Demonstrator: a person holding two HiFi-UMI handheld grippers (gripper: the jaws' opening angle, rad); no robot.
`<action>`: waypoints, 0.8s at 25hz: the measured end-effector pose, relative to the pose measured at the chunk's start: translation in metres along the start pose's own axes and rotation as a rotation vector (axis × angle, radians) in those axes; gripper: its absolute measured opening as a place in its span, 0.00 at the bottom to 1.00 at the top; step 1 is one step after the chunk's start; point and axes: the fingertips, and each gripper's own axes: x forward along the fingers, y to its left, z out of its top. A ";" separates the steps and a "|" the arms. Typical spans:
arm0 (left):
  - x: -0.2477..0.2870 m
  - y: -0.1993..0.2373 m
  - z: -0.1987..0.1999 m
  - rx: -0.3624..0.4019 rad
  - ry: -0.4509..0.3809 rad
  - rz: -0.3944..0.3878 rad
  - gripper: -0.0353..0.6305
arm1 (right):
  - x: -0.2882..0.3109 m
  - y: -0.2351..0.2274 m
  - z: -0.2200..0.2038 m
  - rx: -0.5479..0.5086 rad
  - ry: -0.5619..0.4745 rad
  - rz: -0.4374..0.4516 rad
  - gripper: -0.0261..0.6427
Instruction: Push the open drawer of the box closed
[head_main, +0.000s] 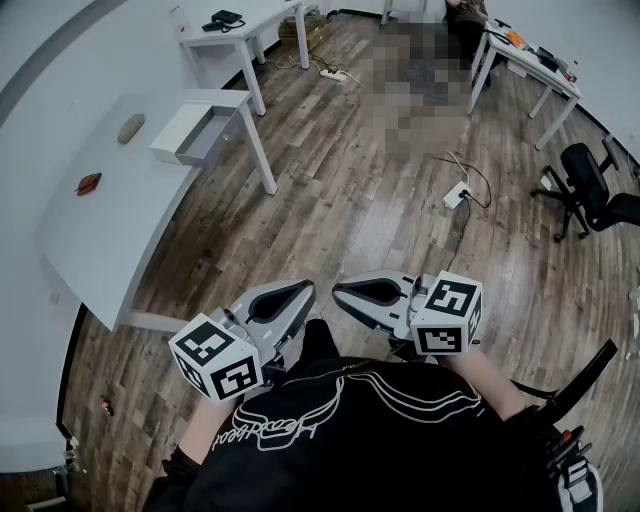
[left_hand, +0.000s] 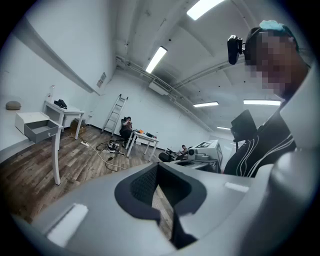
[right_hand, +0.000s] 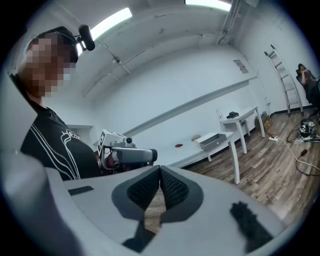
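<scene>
A white box (head_main: 178, 130) lies on the white table (head_main: 100, 230) at the far left, its grey drawer (head_main: 212, 135) pulled out toward the table's end. The left gripper view shows the drawer (left_hand: 41, 129) far off, and the right gripper view shows the box (right_hand: 216, 140) small in the distance. My left gripper (head_main: 304, 289) and right gripper (head_main: 341, 291) are held close to my chest, tips nearly facing each other, well away from the table. Both are shut with nothing between the pads, left gripper (left_hand: 158, 168), right gripper (right_hand: 160, 171).
A grey stone-like lump (head_main: 131, 128) and a small reddish thing (head_main: 88, 184) lie on the same table. Wooden floor separates me from it. A power strip with cable (head_main: 458, 193), an office chair (head_main: 590, 186) and other tables (head_main: 235, 30) stand farther off.
</scene>
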 end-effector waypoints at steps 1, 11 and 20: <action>0.003 0.018 0.005 -0.006 -0.001 0.004 0.06 | 0.010 -0.014 0.003 0.004 0.004 -0.002 0.05; 0.030 0.209 0.068 -0.056 -0.002 0.084 0.06 | 0.134 -0.160 0.072 0.045 0.029 0.054 0.05; 0.023 0.339 0.121 -0.101 -0.040 0.196 0.06 | 0.234 -0.249 0.134 -0.068 0.042 0.079 0.05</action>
